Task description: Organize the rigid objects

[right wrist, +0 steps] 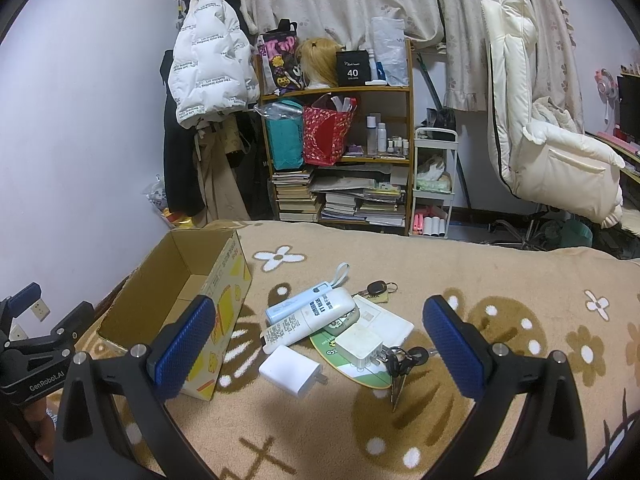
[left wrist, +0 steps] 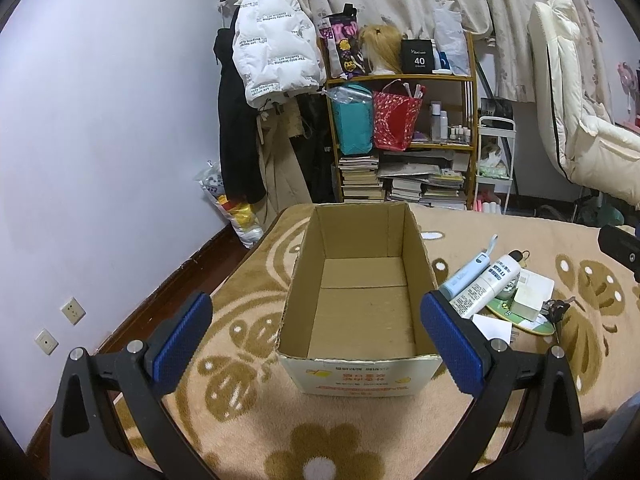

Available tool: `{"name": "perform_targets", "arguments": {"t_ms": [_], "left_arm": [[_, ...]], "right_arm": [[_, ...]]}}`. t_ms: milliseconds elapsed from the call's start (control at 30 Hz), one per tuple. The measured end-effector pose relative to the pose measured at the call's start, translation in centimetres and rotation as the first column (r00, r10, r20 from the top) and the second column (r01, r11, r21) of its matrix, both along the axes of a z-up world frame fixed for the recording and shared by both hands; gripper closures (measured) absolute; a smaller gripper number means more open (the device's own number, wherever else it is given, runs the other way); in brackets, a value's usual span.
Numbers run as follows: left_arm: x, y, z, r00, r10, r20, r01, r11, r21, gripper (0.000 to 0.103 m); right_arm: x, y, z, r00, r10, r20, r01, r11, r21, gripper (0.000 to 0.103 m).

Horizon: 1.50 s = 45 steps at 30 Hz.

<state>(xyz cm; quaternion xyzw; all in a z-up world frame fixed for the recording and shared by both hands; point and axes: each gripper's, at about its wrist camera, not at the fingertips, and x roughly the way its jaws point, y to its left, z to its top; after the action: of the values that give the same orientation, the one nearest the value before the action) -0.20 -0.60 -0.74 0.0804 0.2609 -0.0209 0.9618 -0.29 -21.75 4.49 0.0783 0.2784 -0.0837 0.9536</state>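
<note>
Right claw spread, left claw spread over the empty cardboard box; beside the box, your overlapping pile's white tube may roll if nudged.

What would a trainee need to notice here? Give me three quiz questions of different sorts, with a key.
1. True or false: the cardboard box already holds some items.
2. Multiple choice: the white charger with the prongs lies
A. inside the box
B. on the blanket, at the near edge of the pile
C. between the fingers of the right gripper
3. Fill in: both the left gripper and the right gripper are ____.

Key: 1 false, its floor is bare; 2 B; 3 open, holding nothing.
</note>
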Motion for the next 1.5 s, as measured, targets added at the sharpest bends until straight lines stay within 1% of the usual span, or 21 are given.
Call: {"name": "perform_targets", "arguments": {"t_ms": [1267,1500], "left_arm": [[0.05,0.26,0.21,1.000,0.010,0.001,-0.010,1.000,0.005,0.000],[0.22,0.63,0.06,1.000,0.012,-0.007,-0.012,1.000,0.019,0.000]], "right_arm": [[0.11,0.02,0.04,1.000,-0.004,-0.001,0.004,1.000,0.000,0.000],[0.10,-0.06,-0.13,1.000,-0.008,-0.003,0.008,1.000,0.001,0.000]]}}
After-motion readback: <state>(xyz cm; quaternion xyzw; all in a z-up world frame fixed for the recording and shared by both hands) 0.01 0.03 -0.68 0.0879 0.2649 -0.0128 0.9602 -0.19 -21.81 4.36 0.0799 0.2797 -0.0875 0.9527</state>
